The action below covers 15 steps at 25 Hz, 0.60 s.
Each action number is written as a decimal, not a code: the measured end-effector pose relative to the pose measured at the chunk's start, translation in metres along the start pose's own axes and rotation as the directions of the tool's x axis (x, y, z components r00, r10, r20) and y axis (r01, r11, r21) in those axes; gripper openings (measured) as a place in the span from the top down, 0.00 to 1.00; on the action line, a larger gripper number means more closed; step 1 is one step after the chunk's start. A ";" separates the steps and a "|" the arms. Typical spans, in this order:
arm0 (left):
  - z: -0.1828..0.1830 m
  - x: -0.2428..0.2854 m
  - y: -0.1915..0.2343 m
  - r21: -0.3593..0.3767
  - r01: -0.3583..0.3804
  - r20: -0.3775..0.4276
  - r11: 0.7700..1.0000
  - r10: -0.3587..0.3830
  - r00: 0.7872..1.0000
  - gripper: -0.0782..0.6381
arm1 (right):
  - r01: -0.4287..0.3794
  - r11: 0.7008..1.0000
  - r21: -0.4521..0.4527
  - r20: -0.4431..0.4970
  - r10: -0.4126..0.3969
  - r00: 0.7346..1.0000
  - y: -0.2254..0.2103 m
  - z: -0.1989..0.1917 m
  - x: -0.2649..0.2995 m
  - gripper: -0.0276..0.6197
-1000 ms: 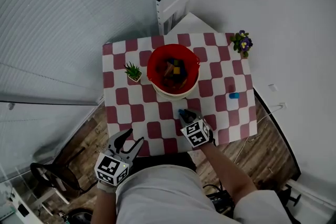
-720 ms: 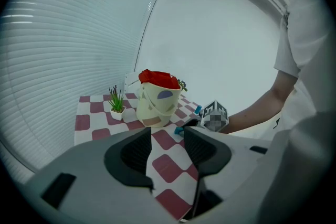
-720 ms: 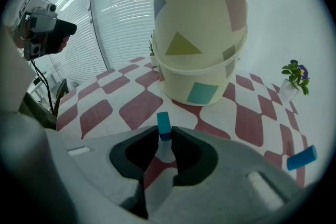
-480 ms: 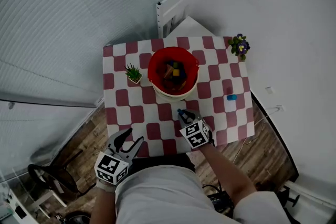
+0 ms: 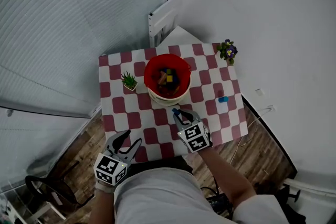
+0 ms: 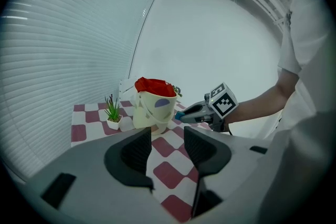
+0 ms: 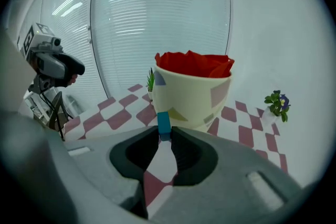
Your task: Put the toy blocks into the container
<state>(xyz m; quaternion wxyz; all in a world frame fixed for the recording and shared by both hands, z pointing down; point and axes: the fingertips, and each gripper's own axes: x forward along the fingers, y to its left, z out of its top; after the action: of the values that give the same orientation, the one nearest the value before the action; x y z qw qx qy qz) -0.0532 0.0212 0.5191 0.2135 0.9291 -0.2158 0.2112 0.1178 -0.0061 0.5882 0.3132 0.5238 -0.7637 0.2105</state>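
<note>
- left gripper (image 6: 168,145): jaws wide apart with nothing between them, only the checked cloth of the table (image 6: 173,173) shows through the gap; it hangs at the near-left edge of the table
- marker cube (image 5: 111,169) on the left gripper: black-and-white square patterns, closest to the person's body
- right gripper (image 7: 164,136): jaws clamped on a small blue block (image 7: 164,124), which stands roughly upright and pokes out past the tips
- the right gripper's own marker cube carries the same kind of square patterns; a bare forearm (image 5: 226,176) runs back from it
- right gripper is over the table, tips aimed at the container (image 7: 191,93), just short of its near wall and below its rim; no contact visible
- container: cream bucket with red lining and pale geometric shapes printed on the wall, upright around the table's middle
- blocks (image 5: 167,77) already inside it: yellow, orange and darker ones, count unclear
- second blue block (image 5: 223,99) lies on the cloth right of the container, well apart from both grippers
- green plant (image 5: 128,81) in a white pot sits just left of the container
- purple flower pot (image 5: 227,51) is at the far right corner of the table
</note>
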 end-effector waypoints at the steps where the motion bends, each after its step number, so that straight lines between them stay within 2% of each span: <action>1: 0.001 0.000 0.000 0.003 0.005 0.004 1.000 -0.005 1.000 0.64 | 0.006 1.000 0.004 0.009 -0.006 1.000 0.000 0.007 -0.004 0.83; 15: 0.006 -0.007 0.003 0.015 0.031 0.023 0.999 -0.031 0.999 0.64 | 0.052 0.997 -0.060 0.098 -0.046 0.994 -0.003 0.085 -0.035 0.83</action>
<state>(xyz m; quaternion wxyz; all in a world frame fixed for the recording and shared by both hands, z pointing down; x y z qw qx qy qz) -0.0589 0.0183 0.5120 0.2076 0.9363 -0.2023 0.1985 0.1079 -0.0389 0.5029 0.2970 0.5421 -0.7710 0.1531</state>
